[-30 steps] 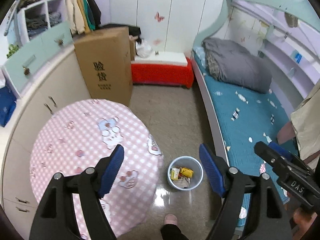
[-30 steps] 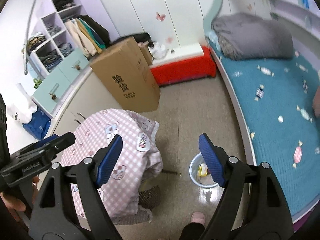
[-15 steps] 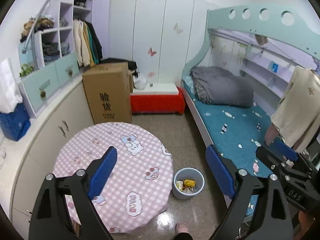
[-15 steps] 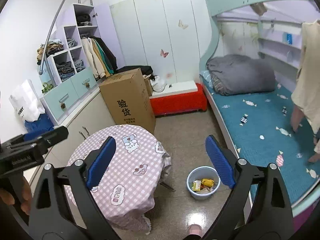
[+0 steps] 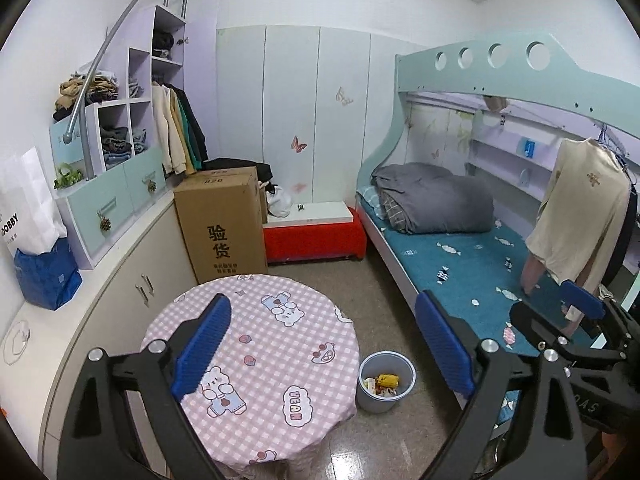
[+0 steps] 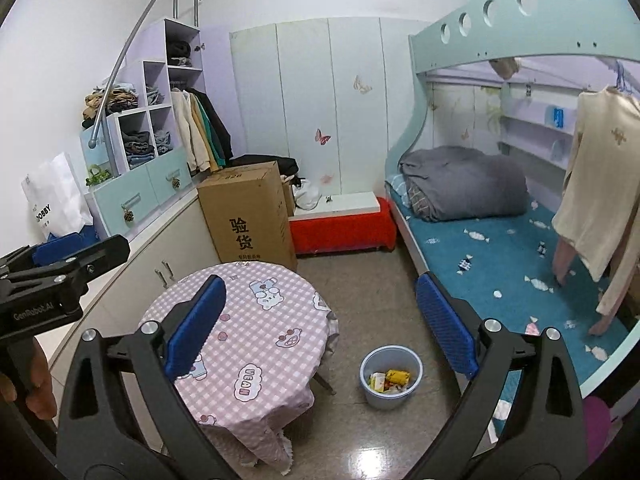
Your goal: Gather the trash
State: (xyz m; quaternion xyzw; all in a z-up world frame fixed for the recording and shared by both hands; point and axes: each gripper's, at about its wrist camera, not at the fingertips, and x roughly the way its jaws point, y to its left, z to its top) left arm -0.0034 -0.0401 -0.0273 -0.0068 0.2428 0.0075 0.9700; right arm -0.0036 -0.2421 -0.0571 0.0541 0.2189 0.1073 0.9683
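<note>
A small grey-blue bin (image 5: 386, 384) stands on the floor between the round table and the bed, with yellow and white wrappers (image 5: 382, 383) inside. It also shows in the right wrist view (image 6: 391, 376). My left gripper (image 5: 322, 350) is open and empty, held high above the table and bin. My right gripper (image 6: 320, 330) is open and empty, also held high. The right gripper shows at the right edge of the left wrist view (image 5: 568, 332); the left gripper shows at the left edge of the right wrist view (image 6: 68, 272).
A round table with a pink checked cloth (image 5: 260, 344) stands left of the bin. A tall cardboard box (image 5: 224, 224) and a red bench (image 5: 316, 236) stand behind. A bunk bed with teal mattress (image 5: 472, 264) runs along the right. Cabinets (image 5: 132, 280) line the left.
Both grippers have risen and tilted up, so the views take in the whole room. The bin and table look smaller and lower. Both grippers stayed open.
</note>
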